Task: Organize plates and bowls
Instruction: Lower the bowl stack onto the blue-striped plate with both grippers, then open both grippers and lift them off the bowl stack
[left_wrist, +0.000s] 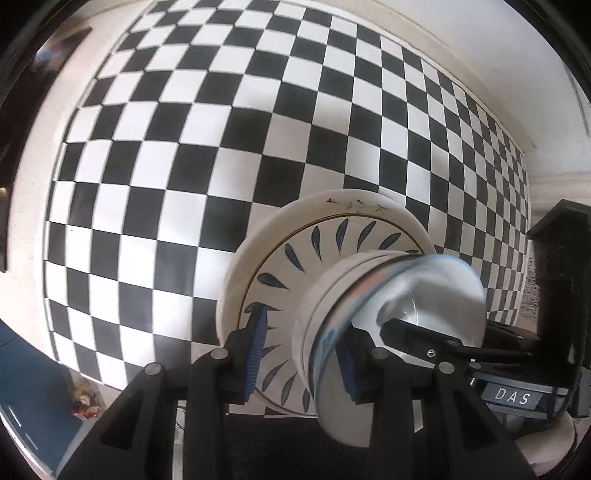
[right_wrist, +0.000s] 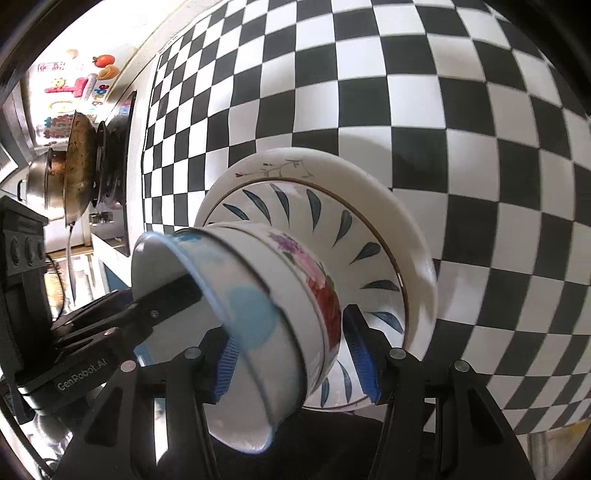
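stack on checkered cloth: heavy, brittle, slick | left gripper, right gripper: jaws parted, straddling bowls | hold lowest plate rim

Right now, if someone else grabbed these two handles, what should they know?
Left tongs: they straddle one wall of the nested bowls, with one finger inside and one outside. I cannot tell if they are squeezing.
Right tongs: the same on the opposite wall, grip also unclear.
Things: the blue-rimmed bowl sits in the floral bowl, on the leaf-pattern plate, on the white plate, over the chequered cloth.
Done: the plates and bowls are in one pile.
Left: probably moving the bowls or the pile to storage. No storage spot is in view.
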